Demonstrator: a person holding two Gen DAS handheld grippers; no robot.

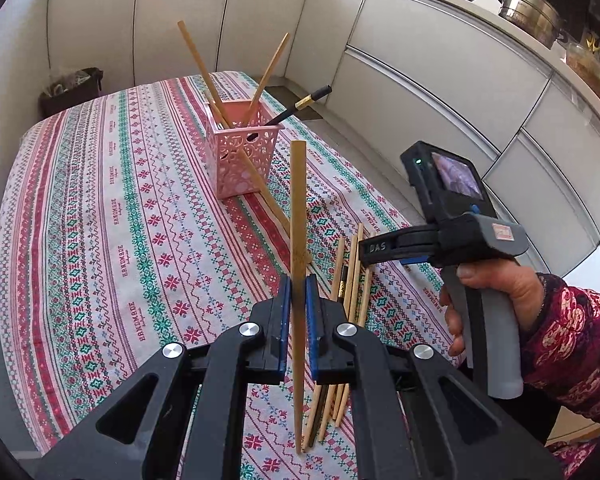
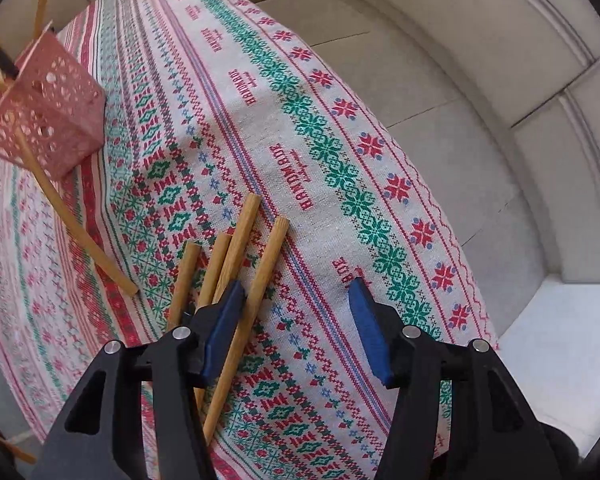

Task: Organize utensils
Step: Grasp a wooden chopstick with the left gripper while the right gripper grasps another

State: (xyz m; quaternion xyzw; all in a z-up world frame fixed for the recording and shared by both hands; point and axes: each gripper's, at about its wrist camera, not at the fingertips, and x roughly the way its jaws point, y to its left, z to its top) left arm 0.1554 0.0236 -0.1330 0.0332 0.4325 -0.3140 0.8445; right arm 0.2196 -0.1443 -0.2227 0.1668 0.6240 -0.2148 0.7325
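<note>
The left gripper [image 1: 298,296] clamps its blue-padded fingers [image 1: 284,312] on a long bamboo chopstick [image 1: 299,216], lifted upright. The right gripper [image 2: 296,320], fingers parted and empty, hovers over loose bamboo chopsticks [image 2: 236,256] near the table's [image 2: 380,148] edge. A pink perforated plastic basket [image 1: 242,152] beyond holds more; another chopstick leans against it.

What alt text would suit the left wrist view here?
The left hand-held gripper is shut on a wooden chopstick above a patterned tablecloth. Beyond it, a pink perforated plastic basket holds more chopsticks; the right hand-held gripper hovers over loose wooden chopsticks.
</note>
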